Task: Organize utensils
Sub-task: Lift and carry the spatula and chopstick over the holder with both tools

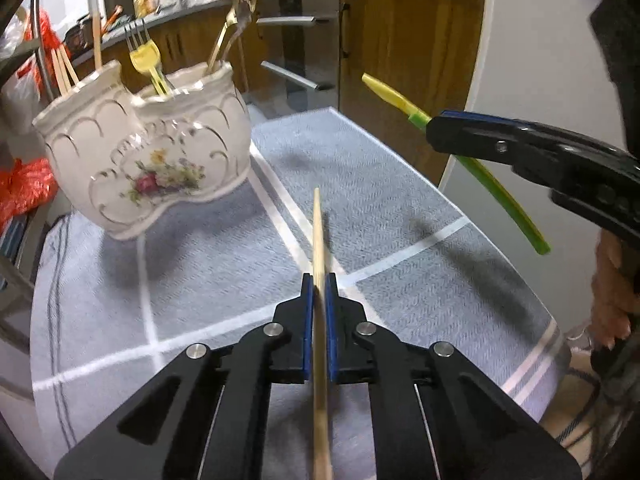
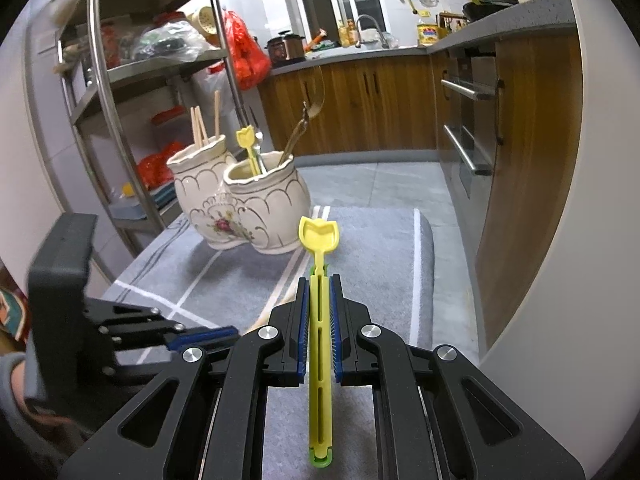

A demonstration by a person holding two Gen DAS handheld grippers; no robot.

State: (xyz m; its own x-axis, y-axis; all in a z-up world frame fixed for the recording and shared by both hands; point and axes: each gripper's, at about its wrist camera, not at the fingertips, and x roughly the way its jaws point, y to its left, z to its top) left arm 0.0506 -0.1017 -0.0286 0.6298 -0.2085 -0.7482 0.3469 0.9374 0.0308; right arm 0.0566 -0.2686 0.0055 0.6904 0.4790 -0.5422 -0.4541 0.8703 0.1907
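Left wrist view: left claw (image 1: 319, 280) clamped on chopstick (image 1: 318, 232) over surface (image 1: 400, 184), right claw (image 2: 319, 280) clamped on yellow fork (image 2: 319, 236); pick step done, next carry each to holder (image 1: 160, 156), far left.

Two joined ceramic pots (image 2: 240, 200) stand on one grey cloth (image 2: 380, 248). Chopsticks: three in the pots, one (image 1: 320, 264) clamped. Yellow-green plastic utensils: two.

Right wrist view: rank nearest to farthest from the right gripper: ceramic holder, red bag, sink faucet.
From the right gripper:
1. Ceramic holder, ahead-left on the cloth.
2. Red bag, behind the holder by the rack.
3. Sink faucet, on the far counter.
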